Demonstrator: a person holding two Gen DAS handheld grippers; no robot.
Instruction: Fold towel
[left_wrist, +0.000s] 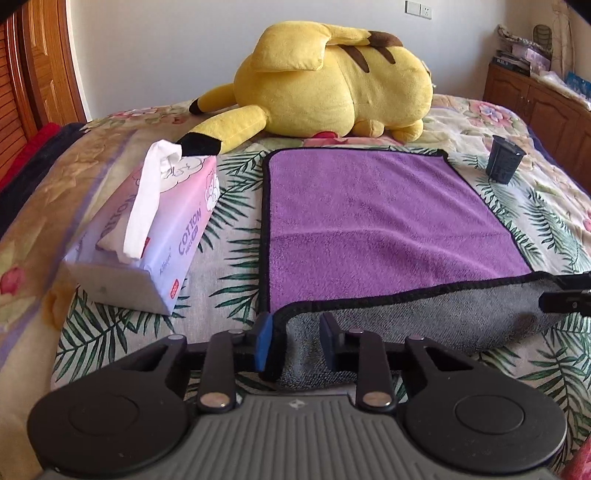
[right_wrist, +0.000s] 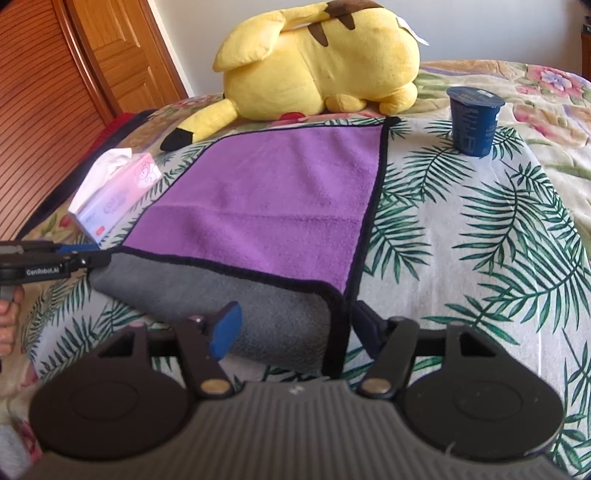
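Note:
A purple towel (left_wrist: 376, 221) with a black hem and a grey underside lies spread on the bed; it also shows in the right wrist view (right_wrist: 266, 199). Its near edge is lifted and turned over, showing grey. My left gripper (left_wrist: 295, 339) stands around the near left corner, jaws apart with the hem between them. My right gripper (right_wrist: 291, 328) stands around the near right corner, jaws wide apart with the grey cloth between them. The left gripper also shows in the right wrist view (right_wrist: 85, 254) at the left edge, and part of the right gripper shows at the right edge of the left wrist view.
A yellow plush toy (left_wrist: 332, 81) lies beyond the towel's far edge. A pink tissue pack (left_wrist: 155, 229) sits left of the towel. A dark blue cup (right_wrist: 474, 120) stands right of the far corner. The bed (right_wrist: 480, 240) has a leaf-print cover. A wooden door (right_wrist: 55, 92) is at left.

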